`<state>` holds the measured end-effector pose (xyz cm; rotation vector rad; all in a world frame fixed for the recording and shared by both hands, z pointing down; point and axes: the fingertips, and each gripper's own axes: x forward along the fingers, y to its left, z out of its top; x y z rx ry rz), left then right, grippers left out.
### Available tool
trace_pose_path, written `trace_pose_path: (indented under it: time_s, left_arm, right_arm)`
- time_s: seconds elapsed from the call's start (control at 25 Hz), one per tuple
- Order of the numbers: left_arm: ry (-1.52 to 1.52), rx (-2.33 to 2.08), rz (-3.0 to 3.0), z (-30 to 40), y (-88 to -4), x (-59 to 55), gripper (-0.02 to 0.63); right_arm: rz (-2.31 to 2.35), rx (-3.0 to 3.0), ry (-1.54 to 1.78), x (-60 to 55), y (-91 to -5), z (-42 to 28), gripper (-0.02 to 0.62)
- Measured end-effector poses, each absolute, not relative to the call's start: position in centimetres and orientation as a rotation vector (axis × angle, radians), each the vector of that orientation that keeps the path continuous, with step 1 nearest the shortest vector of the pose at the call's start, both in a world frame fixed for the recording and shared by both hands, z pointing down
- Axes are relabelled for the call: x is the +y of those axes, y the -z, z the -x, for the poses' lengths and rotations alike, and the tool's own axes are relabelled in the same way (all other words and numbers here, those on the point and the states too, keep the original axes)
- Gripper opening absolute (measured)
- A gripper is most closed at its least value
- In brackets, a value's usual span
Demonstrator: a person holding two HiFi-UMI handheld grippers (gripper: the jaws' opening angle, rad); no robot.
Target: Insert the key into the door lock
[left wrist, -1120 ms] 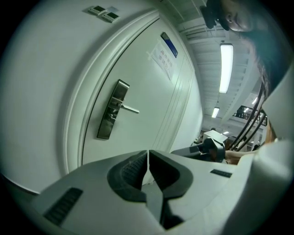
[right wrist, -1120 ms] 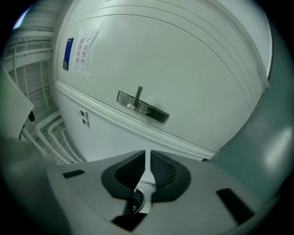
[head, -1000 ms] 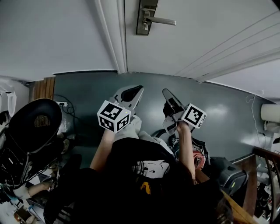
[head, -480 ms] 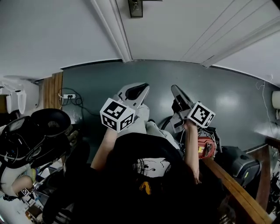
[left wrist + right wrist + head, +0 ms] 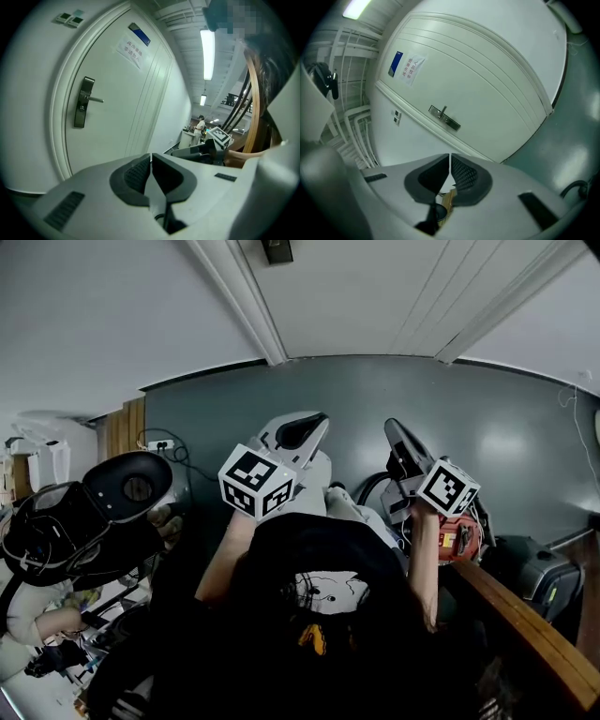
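"Was there room ahead of them?"

"Plenty. The grey floor (image 5: 375,399) lay open right up to the door (image 5: 375,296). The right gripper (image 5: 450,161), pinching the key (image 5: 448,202), faced the lock plate (image 5: 444,117) with only air between."

"And the sides?"

"Tighter. Black equipment (image 5: 94,512) crowded the floor's left edge, and a wooden rail (image 5: 525,615) and a red box (image 5: 459,538) hemmed in the right."

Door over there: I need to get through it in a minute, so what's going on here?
A person stands back from the white door, a gripper in each hand. The left gripper has its jaws together on nothing. The right gripper is closed too, with a tan sliver low between its jaws, possibly the key. Nothing has reached the lock yet.
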<state>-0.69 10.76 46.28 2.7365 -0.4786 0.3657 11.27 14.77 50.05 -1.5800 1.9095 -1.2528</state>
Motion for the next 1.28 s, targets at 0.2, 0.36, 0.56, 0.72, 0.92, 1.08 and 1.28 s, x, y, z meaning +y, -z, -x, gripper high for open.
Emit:
trace_pose_path:
  time_s: [0.2, 0.36, 0.56, 0.72, 0.92, 1.08, 1.28]
  left_arm:
    - [-0.358, -0.452, -2.743, 0.6, -45.7, 13.5, 0.017]
    - [-0.362, -0.414, -2.761, 0.1, -45.3, 14.5, 0.017]
    - [-0.376, -0.390, -2.762, 0.0, -45.9, 15.8, 0.017]
    - [-0.380, -0.386, -2.746, -0.3, -46.3, 16.2, 0.017]
    - [-0.399, -0.379, -2.732, -0.5, -47.0, 16.8, 0.017]
    - [-0.409, -0.378, -2.725, -0.5, -47.3, 16.9, 0.017]
    - [-0.418, -0.400, -2.713, 0.2, -47.5, 16.6, 0.017]
  right_arm:
    - [1.672, 1.972, 1.191, 17.5, -49.6, -11.6, 0.011]
    - [1.698, 1.980, 1.143, 18.2, -48.9, -11.8, 0.008]
    - [1.707, 1.972, 1.107, 19.4, -48.6, -12.0, 0.008]
    - [1.721, 1.973, 1.095, 19.8, -48.4, -12.7, 0.006]
    - [1.752, 1.955, 1.098, 20.6, -48.9, -13.7, 0.006]
    - [1.787, 1.955, 1.095, 20.9, -49.4, -14.0, 0.007]
    - [1.868, 1.956, 1.079, 21.7, -49.7, -15.1, 0.006]
